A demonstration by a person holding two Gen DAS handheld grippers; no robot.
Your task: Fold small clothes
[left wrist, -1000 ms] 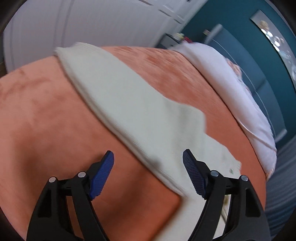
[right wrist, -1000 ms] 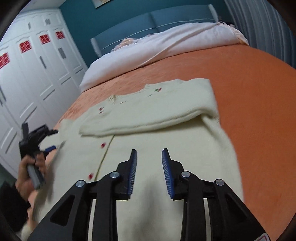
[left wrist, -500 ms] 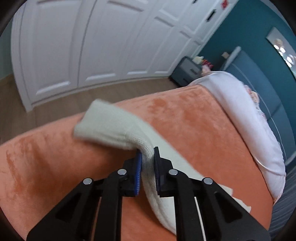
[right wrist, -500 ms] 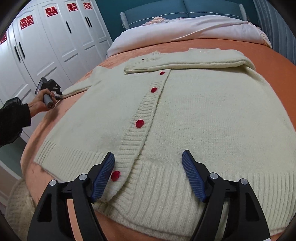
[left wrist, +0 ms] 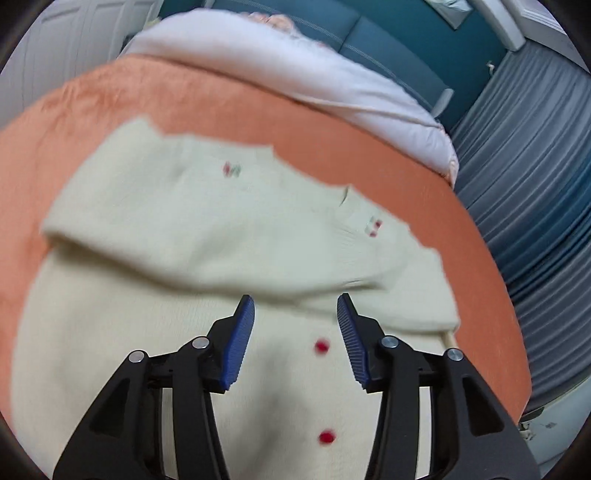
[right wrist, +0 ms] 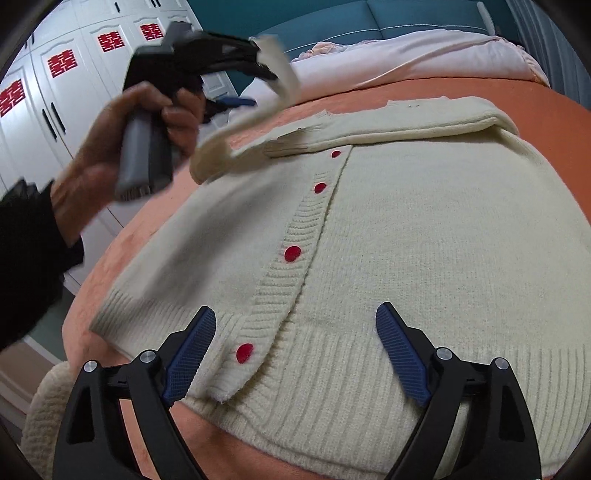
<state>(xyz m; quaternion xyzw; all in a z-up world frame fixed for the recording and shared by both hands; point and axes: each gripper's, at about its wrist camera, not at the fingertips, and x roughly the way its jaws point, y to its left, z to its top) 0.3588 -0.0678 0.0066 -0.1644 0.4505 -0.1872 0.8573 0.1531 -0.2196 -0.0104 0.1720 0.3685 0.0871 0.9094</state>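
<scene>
A cream knit cardigan (right wrist: 424, 236) with red buttons lies flat on the orange bedspread (right wrist: 498, 86). Its right sleeve (right wrist: 406, 123) is folded across the chest. My left gripper (left wrist: 295, 314) is open and hovers above the chest, over the folded sleeves (left wrist: 207, 229). In the right wrist view the left gripper (right wrist: 258, 70) is up in the air at the upper left, and the left sleeve (right wrist: 255, 110) hangs from near its tips in mid-air. My right gripper (right wrist: 295, 343) is open and empty just above the ribbed hem (right wrist: 332, 398).
White pillows and quilt (left wrist: 295, 74) lie at the head of the bed against a blue headboard (left wrist: 369, 29). White wardrobes (right wrist: 55, 74) with red signs stand on the left. Grey curtains (left wrist: 535, 184) hang on the right. A cream knit rug (right wrist: 40, 417) lies by the bed's corner.
My left gripper lifted the left sleeve, carried it over the cardigan's chest, and its jaws have opened. My right gripper stayed open at the hem.
</scene>
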